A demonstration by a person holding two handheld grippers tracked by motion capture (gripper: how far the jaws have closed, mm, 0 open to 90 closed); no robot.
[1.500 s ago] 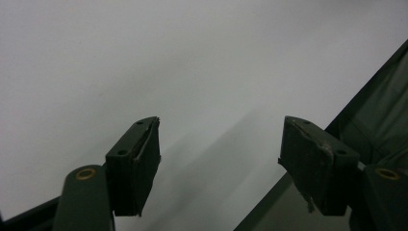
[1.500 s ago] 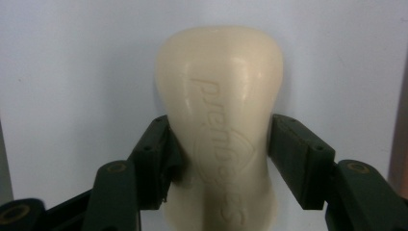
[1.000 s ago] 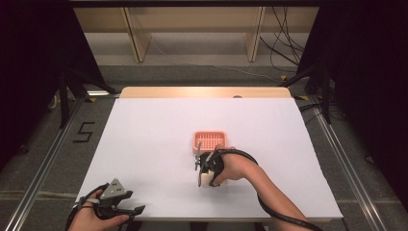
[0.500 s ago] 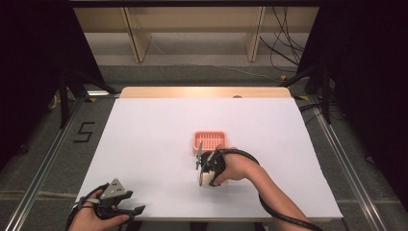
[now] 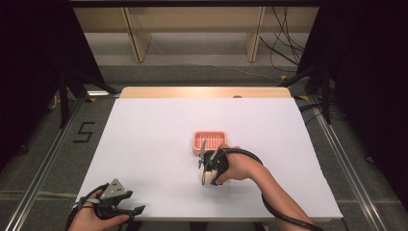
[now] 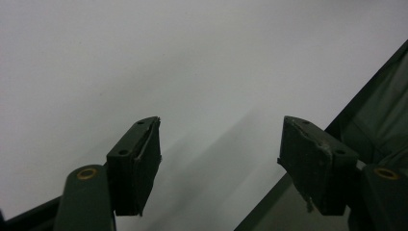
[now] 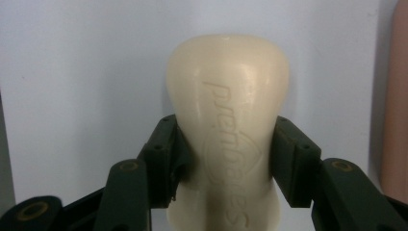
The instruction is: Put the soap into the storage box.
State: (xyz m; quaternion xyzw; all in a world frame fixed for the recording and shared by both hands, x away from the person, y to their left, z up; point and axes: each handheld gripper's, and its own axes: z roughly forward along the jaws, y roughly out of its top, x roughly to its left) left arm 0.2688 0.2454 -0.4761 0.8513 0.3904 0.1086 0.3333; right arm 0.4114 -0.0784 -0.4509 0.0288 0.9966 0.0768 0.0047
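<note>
A cream, waisted bar of soap (image 7: pixel 226 130) (lettering embossed) is clamped by the right claw (image 7: pixel 226 163) beside a pink slotted plastic tray (image 5: pixel 210 141); the left claw (image 6: pixel 219 159) is held apart over the white surface (image 5: pixel 154 139).

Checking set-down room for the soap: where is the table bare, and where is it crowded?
Bare: the white table left of the pink tray, the far strip, and the right side. Crowded: near centre, where the right gripper clamps the soap bar beside the tray.

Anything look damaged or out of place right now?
One thing: the left gripper has frayed, peeling pad edges. The soap bar sits squarely in the right gripper, and the pink tray lies flat.
</note>
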